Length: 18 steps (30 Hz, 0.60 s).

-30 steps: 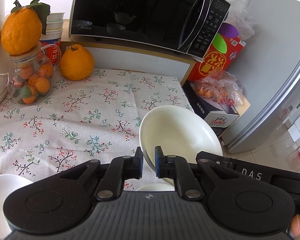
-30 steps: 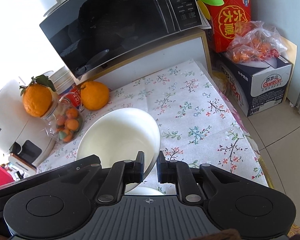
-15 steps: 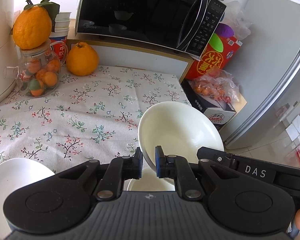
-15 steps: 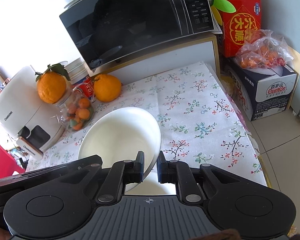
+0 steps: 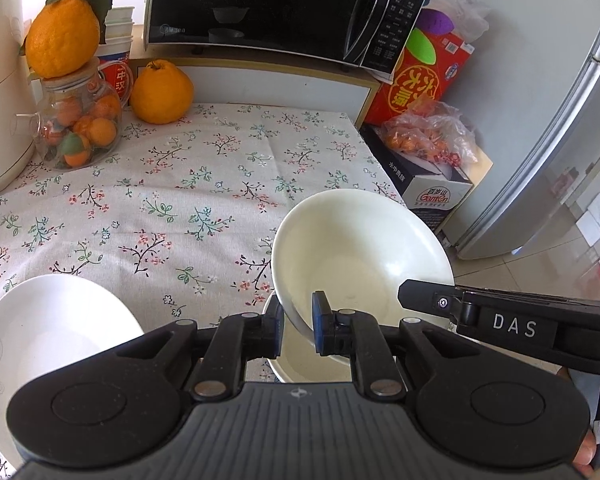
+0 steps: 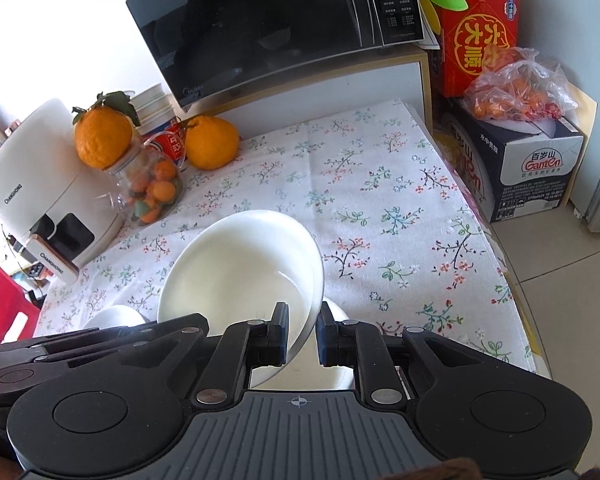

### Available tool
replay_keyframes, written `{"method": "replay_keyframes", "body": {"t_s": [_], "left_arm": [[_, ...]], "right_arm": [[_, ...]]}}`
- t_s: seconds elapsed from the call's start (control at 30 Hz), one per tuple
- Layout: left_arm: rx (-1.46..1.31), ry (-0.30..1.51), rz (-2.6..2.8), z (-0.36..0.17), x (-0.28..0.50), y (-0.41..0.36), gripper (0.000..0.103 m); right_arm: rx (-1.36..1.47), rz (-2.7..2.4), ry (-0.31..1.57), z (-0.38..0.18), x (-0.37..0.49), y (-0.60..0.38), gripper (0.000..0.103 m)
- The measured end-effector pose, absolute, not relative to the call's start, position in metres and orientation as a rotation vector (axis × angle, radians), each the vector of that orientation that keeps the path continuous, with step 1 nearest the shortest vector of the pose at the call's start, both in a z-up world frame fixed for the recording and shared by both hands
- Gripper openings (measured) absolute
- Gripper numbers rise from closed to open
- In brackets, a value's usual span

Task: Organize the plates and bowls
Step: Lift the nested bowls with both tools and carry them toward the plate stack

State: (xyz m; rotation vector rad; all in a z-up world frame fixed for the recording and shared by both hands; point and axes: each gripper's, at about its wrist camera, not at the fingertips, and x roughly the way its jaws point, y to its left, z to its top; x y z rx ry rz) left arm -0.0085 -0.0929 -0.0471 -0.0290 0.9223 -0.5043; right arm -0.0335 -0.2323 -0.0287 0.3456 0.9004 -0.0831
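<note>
Bowl (image 5: 360, 252), white and deep, tilted above the flowered tablecloth (image 5: 180, 184) near its right-hand edge, rim pinched on two sides at once. Behind it a black microwave (image 5: 284, 4) on a shelf; white appliance (image 6: 40, 200) at far left, with a glass jar of small oranges (image 5: 80, 128) beside it. Second white dish (image 5: 332, 364) lies flat directly under the tilted bowl; whether they touch, unclear. White plate (image 5: 52, 332) rests on the cloth to the left. Left gripper (image 5: 296, 330) clamped on the bowl's near rim, one pad inside, one outside. Right gripper (image 6: 302, 338) clenched on the rim likewise.
</note>
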Motion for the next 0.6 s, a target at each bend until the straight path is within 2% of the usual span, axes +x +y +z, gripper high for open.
{"method": "replay_keyframes", "body": {"t_s": [0.6], "left_arm": [[0.069,0.936,-0.497,-0.056,-0.021,-0.102,0.018]], "right_arm": [[0.304,-0.081,0.944,-0.038,-0.039,-0.228,0.016]]}}
